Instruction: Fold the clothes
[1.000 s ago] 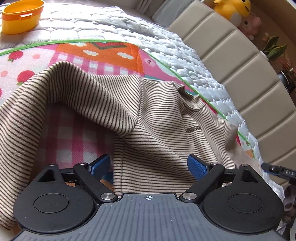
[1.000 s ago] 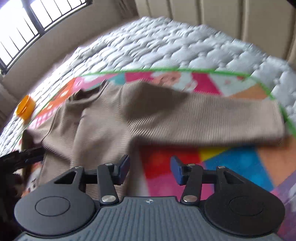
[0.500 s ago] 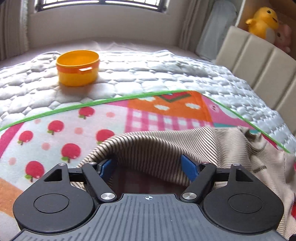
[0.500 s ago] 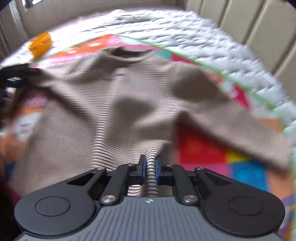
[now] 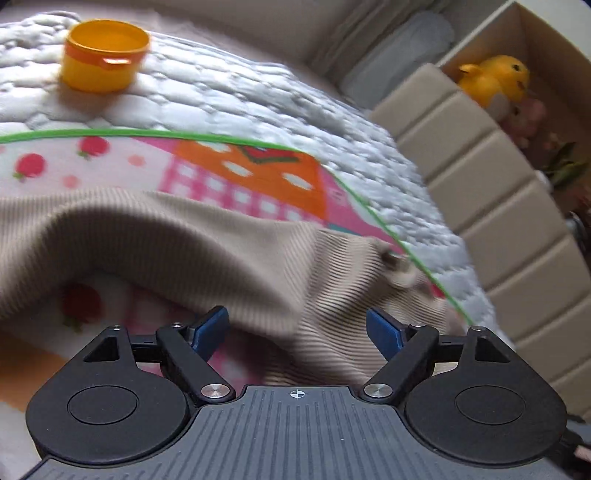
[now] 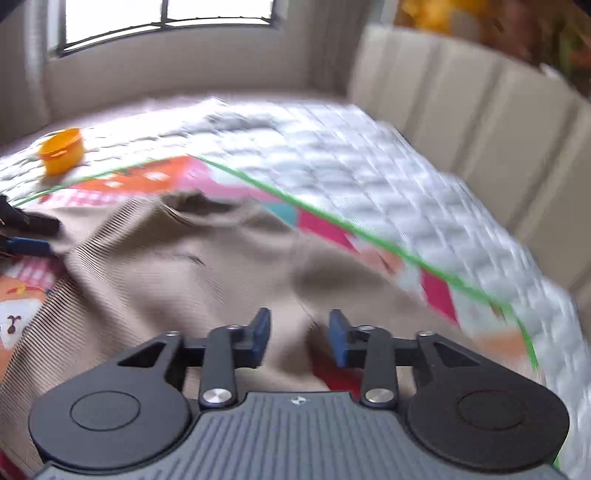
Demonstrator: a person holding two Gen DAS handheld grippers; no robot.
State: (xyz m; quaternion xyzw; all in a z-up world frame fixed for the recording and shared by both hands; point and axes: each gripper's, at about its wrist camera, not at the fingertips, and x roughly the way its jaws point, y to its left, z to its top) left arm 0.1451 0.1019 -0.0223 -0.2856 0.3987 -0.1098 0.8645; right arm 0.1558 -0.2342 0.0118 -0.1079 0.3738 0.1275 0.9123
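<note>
Striped top (image 5: 221, 251) rumpled on play mat (image 5: 258, 184) atop bed: light, limp, ribbed knit, grippy. Left hand-held gripper (image 5: 297, 328) spread wide; right hand-held gripper (image 6: 299, 332) spread, empty. Best hold: hem or cuff edge.

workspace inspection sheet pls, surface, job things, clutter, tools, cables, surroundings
surface: white quilted mattress under a colourful patchwork play mat with green edging
job's things: beige fine-striped knit top lies rumpled and partly spread on the mat, not yet folded, collar toward the far side
clutter: round orange plastic tub stands on the mattress, apart from the top
grippers: left tool open over a raised fold of the top; right tool open above the top, nothing held
cables: nothing seen
surroundings: beige padded headboard, yellow plush toy on a shelf, window
</note>
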